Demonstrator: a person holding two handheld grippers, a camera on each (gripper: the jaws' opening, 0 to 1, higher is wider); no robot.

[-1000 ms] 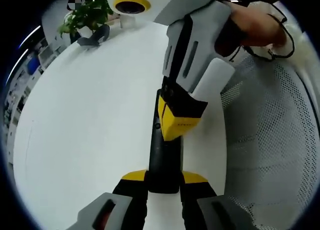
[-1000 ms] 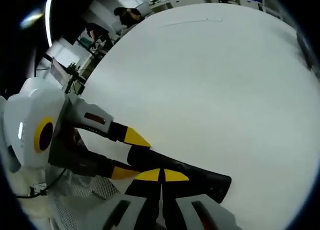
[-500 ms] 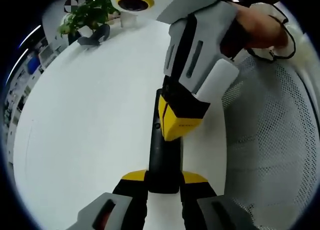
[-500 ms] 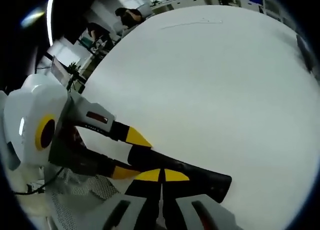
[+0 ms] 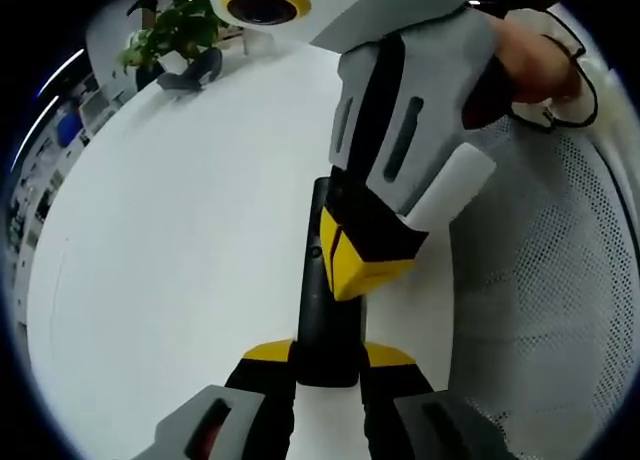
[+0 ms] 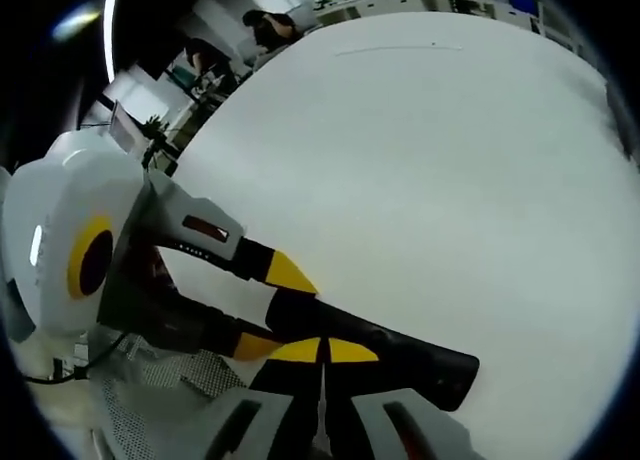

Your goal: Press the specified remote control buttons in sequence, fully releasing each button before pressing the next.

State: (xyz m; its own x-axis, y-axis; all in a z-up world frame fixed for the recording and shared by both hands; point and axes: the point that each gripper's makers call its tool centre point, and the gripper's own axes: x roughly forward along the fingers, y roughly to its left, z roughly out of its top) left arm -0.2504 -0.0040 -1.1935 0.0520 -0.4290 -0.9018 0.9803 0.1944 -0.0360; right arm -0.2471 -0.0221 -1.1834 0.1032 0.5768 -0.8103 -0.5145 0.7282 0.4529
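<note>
A long black remote control [image 5: 318, 315] lies lengthwise over the white table [image 5: 180, 230]. My left gripper [image 5: 328, 352] is shut on its near end, a yellow-tipped jaw on each side. My right gripper [image 5: 358, 265] comes down from the upper right, shut and holding nothing, its yellow tips together on the remote's upper face near the middle. In the right gripper view my own right gripper [image 6: 322, 350] stands shut over the remote [image 6: 425, 360], and the left gripper [image 6: 272, 310] clamps the remote's left end. The buttons under the tips are hidden.
A potted plant [image 5: 172, 30] and a dark object [image 5: 190, 72] stand at the table's far corner. White mesh fabric [image 5: 545, 300] runs along the table's right side, with a person's hand [image 5: 535, 65] above it. People [image 6: 265, 25] stand far off beyond the table.
The right gripper has drawn closer to the left gripper's camera and looms larger, its tips sliding slightly down the remote. The left gripper and the remote have stayed put.
</note>
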